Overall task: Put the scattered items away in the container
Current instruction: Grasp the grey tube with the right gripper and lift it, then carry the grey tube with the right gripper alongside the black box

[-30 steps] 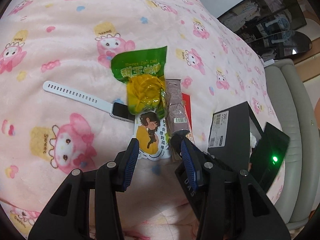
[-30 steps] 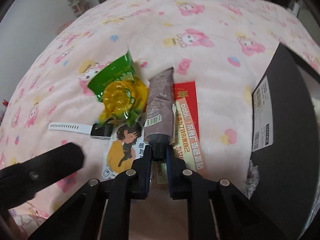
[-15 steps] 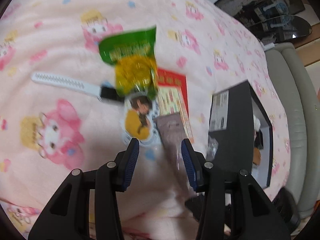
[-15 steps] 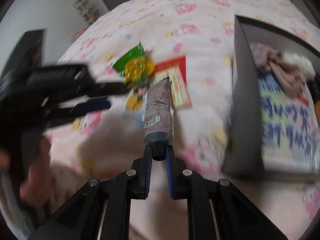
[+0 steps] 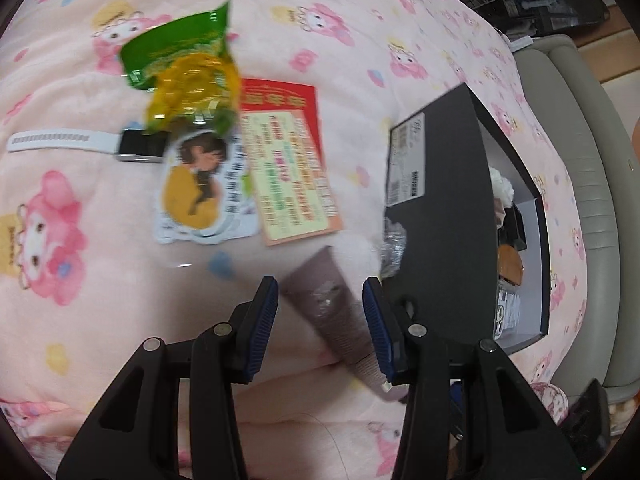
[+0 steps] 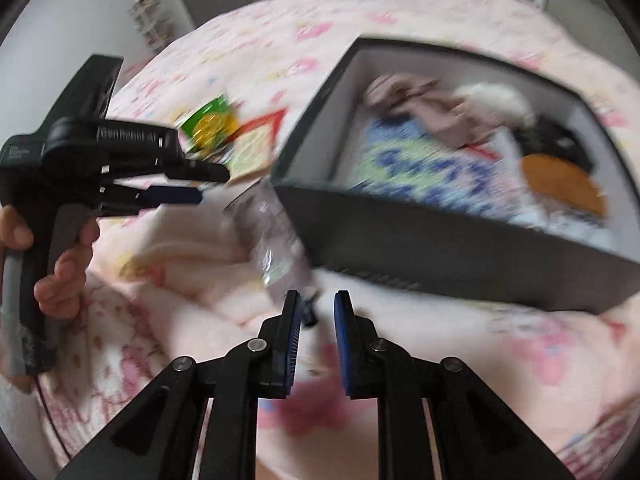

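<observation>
Grey-brown tube slipping free beside the black box

The grey-brown tube (image 6: 276,236) sits blurred just off the black box's (image 6: 460,236) near wall, its cap at the right gripper (image 6: 316,312), whose jaws have just been opening and no longer press it. That gripper tilts steeply down over the pink blanket (image 5: 80,300). The left gripper (image 5: 320,312), half open and holding nothing, angles down with a hand (image 6: 56,264) on its grip, near the green snack packet (image 5: 184,64).
</observation>
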